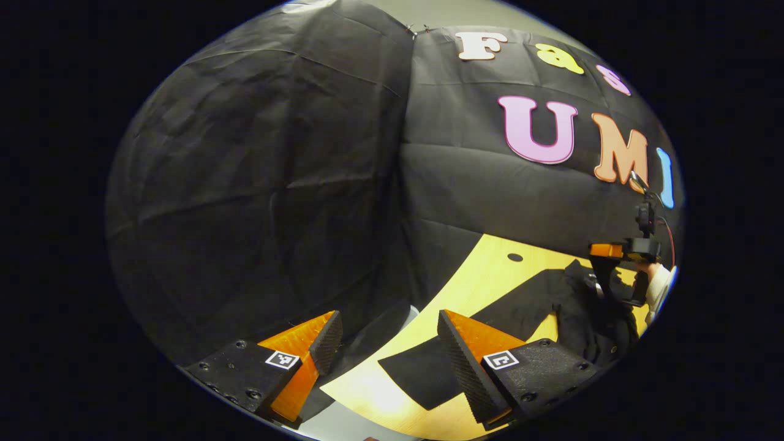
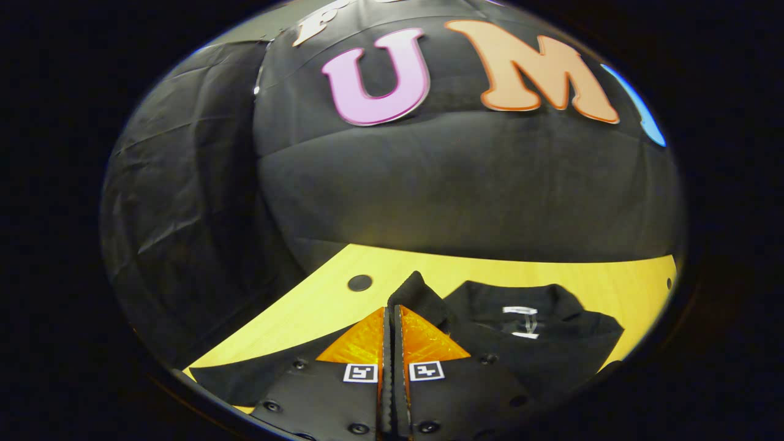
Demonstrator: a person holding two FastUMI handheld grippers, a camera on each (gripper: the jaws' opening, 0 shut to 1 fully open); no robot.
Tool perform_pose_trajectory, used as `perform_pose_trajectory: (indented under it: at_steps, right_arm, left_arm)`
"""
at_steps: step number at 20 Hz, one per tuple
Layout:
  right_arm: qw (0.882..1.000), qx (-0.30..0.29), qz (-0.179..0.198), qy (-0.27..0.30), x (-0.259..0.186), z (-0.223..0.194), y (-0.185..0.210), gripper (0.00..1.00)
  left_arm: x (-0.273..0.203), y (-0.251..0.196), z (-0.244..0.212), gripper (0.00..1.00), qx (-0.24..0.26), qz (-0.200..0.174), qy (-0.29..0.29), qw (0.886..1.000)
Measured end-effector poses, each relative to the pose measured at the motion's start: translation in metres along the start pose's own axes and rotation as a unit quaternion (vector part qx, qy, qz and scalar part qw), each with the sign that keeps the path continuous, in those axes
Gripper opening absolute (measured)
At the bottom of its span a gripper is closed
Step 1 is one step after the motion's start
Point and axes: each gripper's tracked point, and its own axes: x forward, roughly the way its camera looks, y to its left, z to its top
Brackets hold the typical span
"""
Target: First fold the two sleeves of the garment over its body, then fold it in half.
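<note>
A black garment lies on the yellow wooden table, one sleeve spread flat toward my left gripper. That gripper hovers open above the table's edge, its fingers empty. In the left gripper view my right gripper, held by a hand in a pale sleeve, stands at the bunched body cloth. In the right gripper view my right gripper is shut, and a peak of black cloth rises at its tips. The collar with a white label lies just to the right of it.
The table has a small round hole near its far left, also visible as the hole. The black cloth wall hangs close behind the table. Pale floor shows beyond the table's near edge.
</note>
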Motion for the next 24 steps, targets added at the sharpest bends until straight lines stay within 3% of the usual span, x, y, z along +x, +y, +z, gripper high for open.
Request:
perform_pose_trajectory:
  at_steps: [3,5,6,10,16,20,24]
  right_arm:
    - [0.999,-0.017,0.031,0.007,0.032,-0.002,0.007,0.05]
    - [0.999,-0.033,0.032,0.015,0.051,-0.01,0.007,0.68]
    - [0.998,-0.047,0.028,0.015,0.034,-0.013,0.008,1.0]
    - [0.996,-0.088,0.013,0.017,0.008,-0.014,0.0,0.99]
    - [0.998,-0.059,0.013,-0.024,-0.06,0.004,-0.009,0.99]
    - [0.996,-0.038,0.019,-0.08,-0.123,0.035,-0.012,0.99]
    - [0.99,-0.043,-0.001,-0.133,-0.177,0.063,-0.033,0.97]
  left_arm:
    - [0.0,-0.007,-0.013,0.93,-0.015,-0.007,0.013,1.0]
    - [0.0,-0.018,-0.026,0.93,-0.025,-0.012,0.022,0.999]
    - [0.0,-0.021,-0.032,0.93,-0.025,-0.013,0.027,0.999]
    - [0.007,-0.027,-0.06,0.92,-0.02,-0.015,0.057,0.998]
    - [0.019,-0.047,-0.114,0.94,-0.011,-0.025,0.126,0.992]
    - [0.027,-0.056,-0.142,0.95,-0.027,-0.018,0.17,0.985]
    - [0.027,-0.05,-0.166,0.95,-0.003,0.01,0.202,0.979]
